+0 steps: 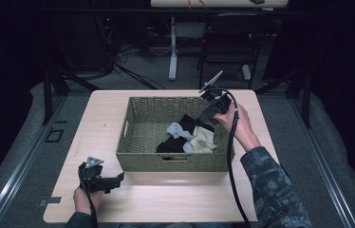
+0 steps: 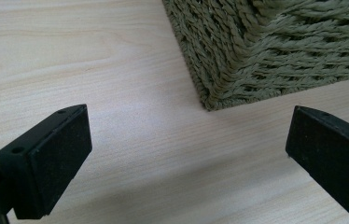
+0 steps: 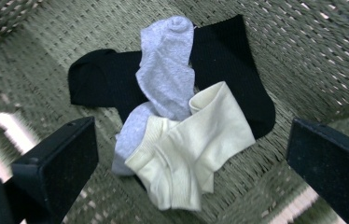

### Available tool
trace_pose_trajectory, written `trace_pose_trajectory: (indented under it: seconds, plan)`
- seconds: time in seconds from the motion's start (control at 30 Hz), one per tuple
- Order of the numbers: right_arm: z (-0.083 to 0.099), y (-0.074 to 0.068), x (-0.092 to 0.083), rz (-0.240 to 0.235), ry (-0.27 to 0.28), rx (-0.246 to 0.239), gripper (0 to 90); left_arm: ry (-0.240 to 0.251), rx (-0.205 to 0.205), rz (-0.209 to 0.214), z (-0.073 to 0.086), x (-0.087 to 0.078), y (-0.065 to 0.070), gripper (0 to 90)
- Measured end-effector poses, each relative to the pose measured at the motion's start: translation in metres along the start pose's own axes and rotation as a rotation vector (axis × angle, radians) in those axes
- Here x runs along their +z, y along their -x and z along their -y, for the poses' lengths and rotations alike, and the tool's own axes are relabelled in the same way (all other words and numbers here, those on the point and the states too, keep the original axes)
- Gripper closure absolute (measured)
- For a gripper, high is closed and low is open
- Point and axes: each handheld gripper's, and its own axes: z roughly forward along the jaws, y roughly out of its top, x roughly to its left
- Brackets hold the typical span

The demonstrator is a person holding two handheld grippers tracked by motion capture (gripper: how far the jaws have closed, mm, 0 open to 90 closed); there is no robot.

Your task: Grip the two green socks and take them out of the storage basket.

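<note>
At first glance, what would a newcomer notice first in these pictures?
The woven basket in the middle of the table stands out, with black, grey and cream socks piled inside. The right hand-held gripper hovers open above them; the left hand-held gripper waits open by the basket's near corner.

No text, label or number seems readable on anything in view.
</note>
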Motion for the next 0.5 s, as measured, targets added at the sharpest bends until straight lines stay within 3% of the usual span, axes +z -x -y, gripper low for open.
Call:
trace_pose_trajectory:
  seconds: [0.23, 0.5]
  plan:
    - [-0.008, 0.008, 0.025, -0.010, -0.011, 0.050, 6.0, 0.004, -0.004, 0.003, 0.000, 0.000, 0.000, 0.1]
    - [-0.012, 0.010, 0.053, 0.027, -0.060, 0.065, 15.7, 0.006, -0.004, 0.004, 0.000, 0.000, 0.000, 0.1]
